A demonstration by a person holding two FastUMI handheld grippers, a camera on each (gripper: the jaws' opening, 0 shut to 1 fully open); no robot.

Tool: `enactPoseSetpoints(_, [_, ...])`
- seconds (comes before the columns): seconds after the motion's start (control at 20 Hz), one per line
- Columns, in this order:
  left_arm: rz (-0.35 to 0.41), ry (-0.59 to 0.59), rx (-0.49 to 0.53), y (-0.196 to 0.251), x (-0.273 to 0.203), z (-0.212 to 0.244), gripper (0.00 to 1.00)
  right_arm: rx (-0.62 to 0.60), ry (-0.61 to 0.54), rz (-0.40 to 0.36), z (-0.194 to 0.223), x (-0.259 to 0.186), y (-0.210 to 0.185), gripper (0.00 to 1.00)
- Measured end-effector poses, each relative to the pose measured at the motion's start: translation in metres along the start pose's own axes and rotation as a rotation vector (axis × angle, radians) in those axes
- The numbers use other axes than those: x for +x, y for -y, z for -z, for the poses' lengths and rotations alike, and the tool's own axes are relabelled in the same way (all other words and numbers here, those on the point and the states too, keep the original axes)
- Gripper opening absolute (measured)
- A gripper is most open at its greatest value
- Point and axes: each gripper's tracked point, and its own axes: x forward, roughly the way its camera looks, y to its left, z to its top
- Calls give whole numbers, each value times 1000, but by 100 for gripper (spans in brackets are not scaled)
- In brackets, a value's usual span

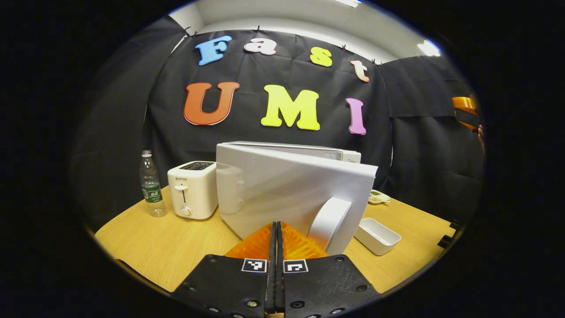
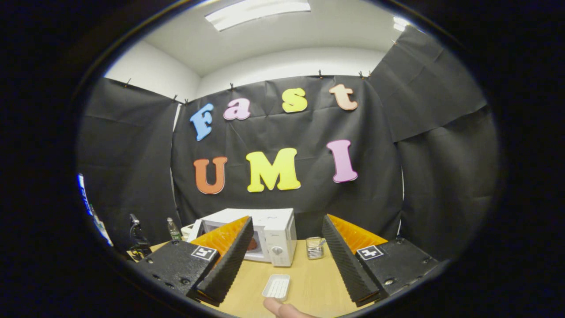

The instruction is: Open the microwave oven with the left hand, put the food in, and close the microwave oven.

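Black cloth walls close in a wooden counter (image 1: 176, 247). Centre frame in the left gripper view, the microwave oven (image 1: 291, 194) has its door (image 1: 282, 198) swung wide toward the lens, with a toaster (image 1: 193, 189) and bottle (image 1: 151, 184) at left and a white tray (image 1: 377, 236) lower right. The left gripper (image 1: 276, 247) has its jaws pressed together, holding nothing. The right gripper view adds the oven's cavity, food (image 2: 251, 244) inside. The right gripper (image 2: 282, 256) jaws are spread wide over bare counter around the tray.

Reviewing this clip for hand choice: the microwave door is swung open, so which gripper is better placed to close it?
Left. The left gripper, fingers together, sits right at the open microwave door by its handle. The right gripper is open and well back from the microwave.
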Motion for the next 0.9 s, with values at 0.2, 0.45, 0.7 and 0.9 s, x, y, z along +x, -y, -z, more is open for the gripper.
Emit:
enactPoseSetpoints(0.2, [49,-19,11,26,22,5,0,-6,8,24,-2,0,14,93])
enactPoseSetpoints(0.45, [76,-36,17,48,56,7,0,-5,-1,32,2,5,28,94])
enactPoseSetpoints(0.7, [70,-18,32,59,86,0,0,5,-15,32,10,10,41,94])
enactPoseSetpoints(0.9, [57,-3,22,67,113,-7,0,23,-26,20,18,16,51,99])
